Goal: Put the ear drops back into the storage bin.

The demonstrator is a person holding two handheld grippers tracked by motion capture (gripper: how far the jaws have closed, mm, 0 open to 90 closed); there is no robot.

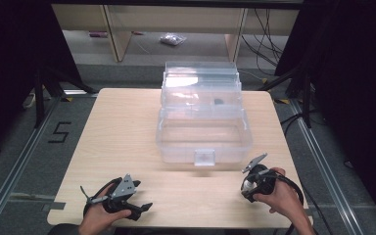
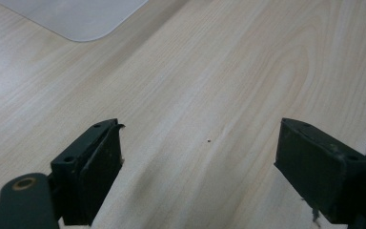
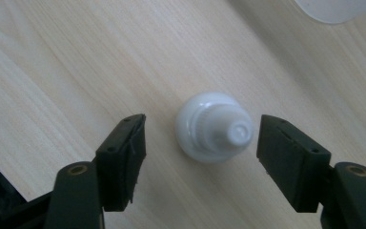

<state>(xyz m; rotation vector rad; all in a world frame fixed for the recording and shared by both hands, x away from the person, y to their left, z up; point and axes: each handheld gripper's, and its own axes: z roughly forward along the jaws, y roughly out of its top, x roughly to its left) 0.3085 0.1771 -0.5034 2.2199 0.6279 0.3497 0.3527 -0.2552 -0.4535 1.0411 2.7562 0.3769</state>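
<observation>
A small white bottle [image 3: 214,128] with a ribbed screw cap stands upright on the wooden table [image 1: 127,137], seen from above in the right gripper view. My right gripper [image 3: 202,126] points down over it, one jaw on each side, with a gap between each pad and the bottle. In the high view the right gripper [image 1: 248,188] is near the table's front right, and the bottle [image 1: 246,185] shows white under it. My left gripper [image 1: 144,208] rests at the front left; its jaws [image 2: 200,129] stand wide apart over bare wood.
A clear plastic box [image 1: 203,147] with a front latch [image 1: 204,157] sits mid-table, its lid [image 1: 200,78] raised at the back. A small dark item [image 1: 219,102] lies in its upper tray. A corner of the box [image 2: 76,19] shows beyond the left jaws.
</observation>
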